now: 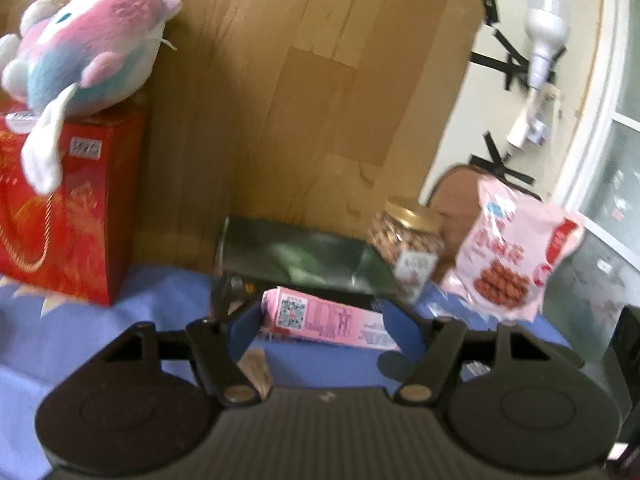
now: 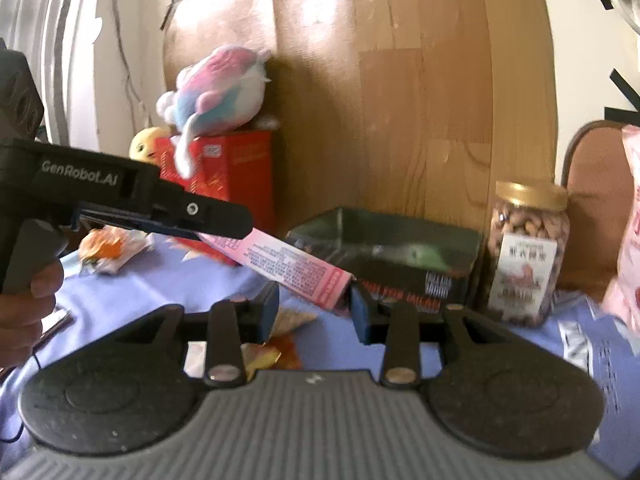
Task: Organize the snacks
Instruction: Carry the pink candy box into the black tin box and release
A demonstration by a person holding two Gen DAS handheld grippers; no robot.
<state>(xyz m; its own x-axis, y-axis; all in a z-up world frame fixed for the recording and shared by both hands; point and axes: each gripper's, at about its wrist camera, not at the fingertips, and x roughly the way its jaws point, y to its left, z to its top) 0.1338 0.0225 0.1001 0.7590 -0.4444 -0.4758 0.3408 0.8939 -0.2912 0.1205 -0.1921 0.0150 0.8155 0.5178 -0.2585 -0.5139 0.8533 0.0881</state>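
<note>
Holding the long pink cardboard snack box (image 2: 288,266) by one end, my left gripper (image 1: 320,320) has its fingers clamped on it, as the right wrist view shows; the left view shows the box spanning crosswise between the blue pads. The box is lifted above the blue cloth-covered surface (image 2: 132,296), its long axis running from the left gripper at upper left down to the free end at lower right. That free end lies just ahead of my right gripper (image 2: 314,314), whose fingers stand apart and hold nothing, the corner sitting near its right-hand finger. Beyond it rests a dark green open tin tray (image 2: 384,240), with a gold-lidded clear jar of nuts (image 2: 528,256) beside it and a pink snack bag (image 1: 516,248) further right. I judge the tray the likely destination; the right gripper is nearer the free end, should a handover suit.
</note>
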